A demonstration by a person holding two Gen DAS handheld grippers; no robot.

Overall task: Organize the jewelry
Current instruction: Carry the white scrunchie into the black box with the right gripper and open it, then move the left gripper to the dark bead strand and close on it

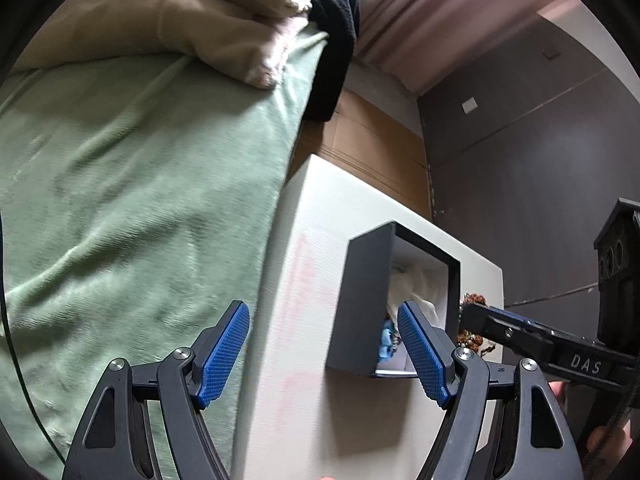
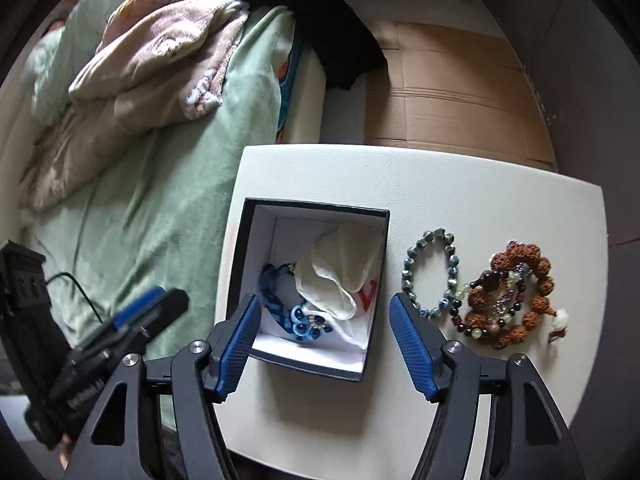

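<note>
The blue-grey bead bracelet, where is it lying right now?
In the right wrist view the blue-grey bead bracelet lies flat on the white table, just right of the open dark box and left of the brown bead pile.

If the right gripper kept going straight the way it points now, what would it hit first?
Most likely the open dark box: the right gripper, jaws open, points down into it, so the blue braided bracelet or the white cloth pouch inside would come first. Depth is unclear.

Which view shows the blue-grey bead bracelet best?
The right wrist view: the blue-grey bead bracelet lies whole on the white table, right of the black box. In the left wrist view it is hidden.
</note>
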